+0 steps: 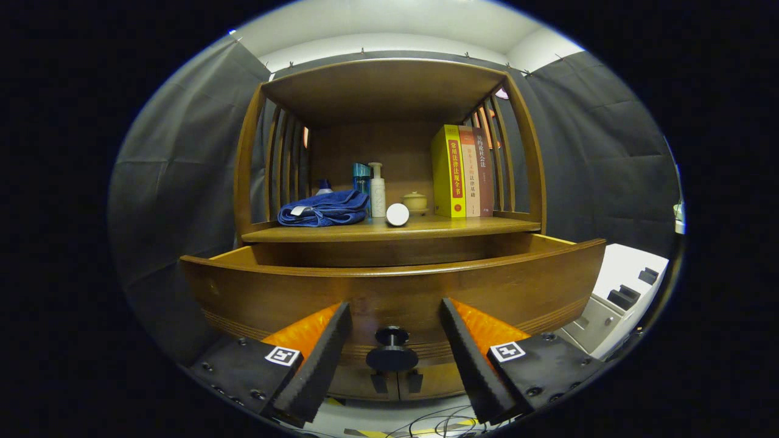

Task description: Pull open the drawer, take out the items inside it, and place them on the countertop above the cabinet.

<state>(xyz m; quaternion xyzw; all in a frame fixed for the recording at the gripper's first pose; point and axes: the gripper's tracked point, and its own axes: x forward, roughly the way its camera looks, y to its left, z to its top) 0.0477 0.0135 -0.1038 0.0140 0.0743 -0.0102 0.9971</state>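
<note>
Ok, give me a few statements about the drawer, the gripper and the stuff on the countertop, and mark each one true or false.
1. The drawer is pulled out from the cabinet. True.
2. The gripper is shut on the drawer knob. False: the fingers are open, with the knob in the gap between them, touching neither.
3. A folded blue towel lies on the countertop. True.
4. The books lie flat in a stack. False: they stand upright, beside the slatted side.
5. The white pump bottle stands behind the towel's edge. True.
</note>
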